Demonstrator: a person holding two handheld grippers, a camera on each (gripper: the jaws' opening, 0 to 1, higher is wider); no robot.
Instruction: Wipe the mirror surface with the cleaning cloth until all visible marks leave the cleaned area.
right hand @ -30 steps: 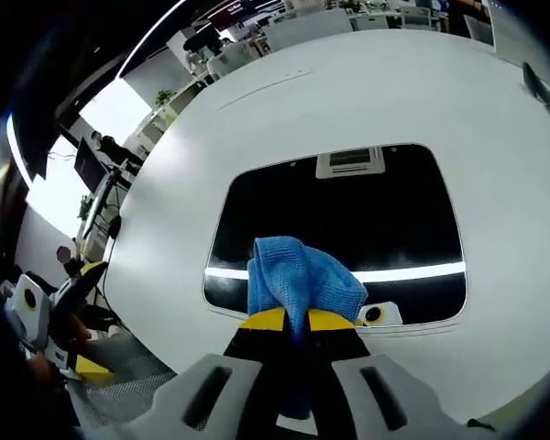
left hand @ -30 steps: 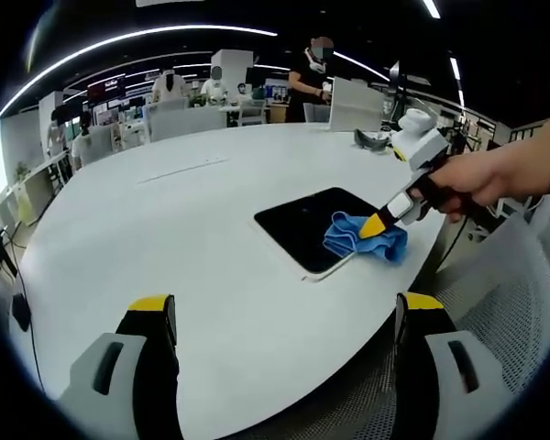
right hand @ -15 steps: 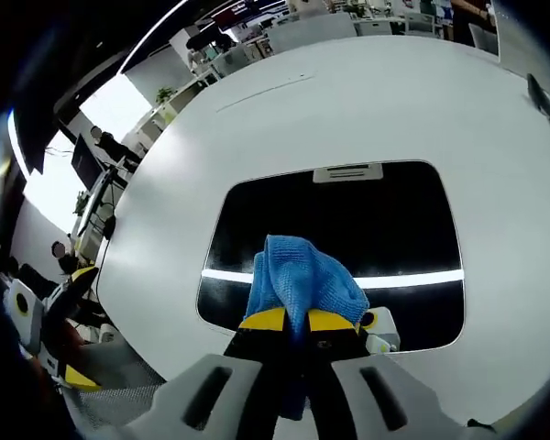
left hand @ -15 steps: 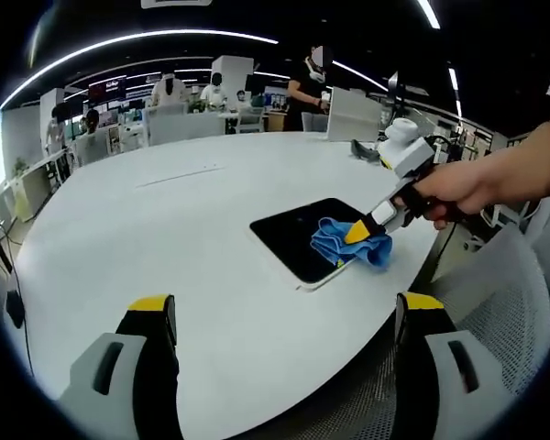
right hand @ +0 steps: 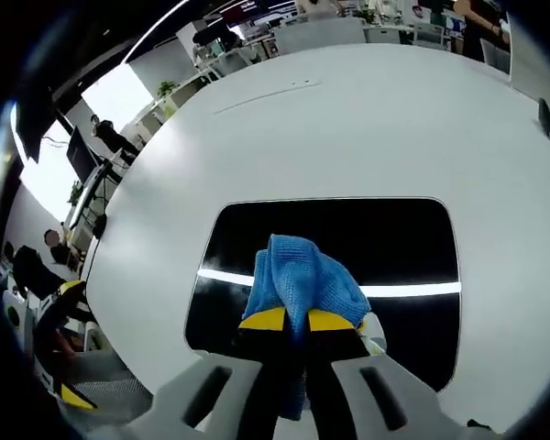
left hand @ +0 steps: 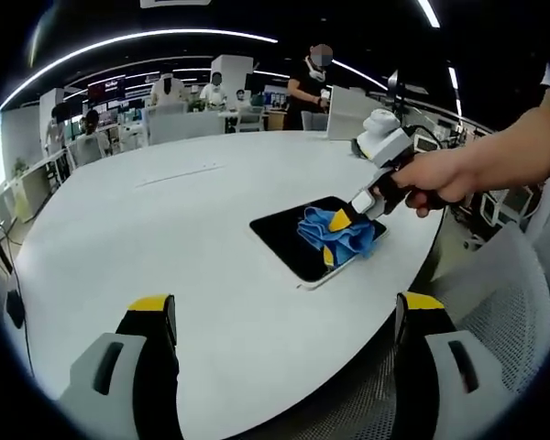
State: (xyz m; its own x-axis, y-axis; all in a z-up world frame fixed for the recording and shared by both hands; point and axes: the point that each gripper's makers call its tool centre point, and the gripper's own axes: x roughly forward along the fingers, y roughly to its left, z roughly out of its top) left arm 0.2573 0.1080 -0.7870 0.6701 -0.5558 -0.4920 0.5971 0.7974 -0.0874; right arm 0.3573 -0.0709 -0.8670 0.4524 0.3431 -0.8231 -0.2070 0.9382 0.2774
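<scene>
Near the counter's right-hand edge, as the left gripper view has it, the mirror lies flat, a dark rectangle with rounded corners showing a bright streak of reflected ceiling light. The right tool is clenched on the blue cleaning cloth, its yellow-tipped jaws pinched together with the cloth bunched ahead of them, so the wad rather than the hard tips appears to meet the glass. In the left gripper view the same right tool slants down from the person's hand, apparently pressing the cloth onto the mirror's near half. The left tool hangs released, jaws wide apart over bare counter near its front edge, well apart from the mirror, probably held back so both objects stay in sight.

Against half a second earlier, the cloth sits further in from the mirror's near edge and toward its middle, and the hand has come in over the counter with it. No marks can be made out on the glass, so how much wiping remains cannot be told.
</scene>
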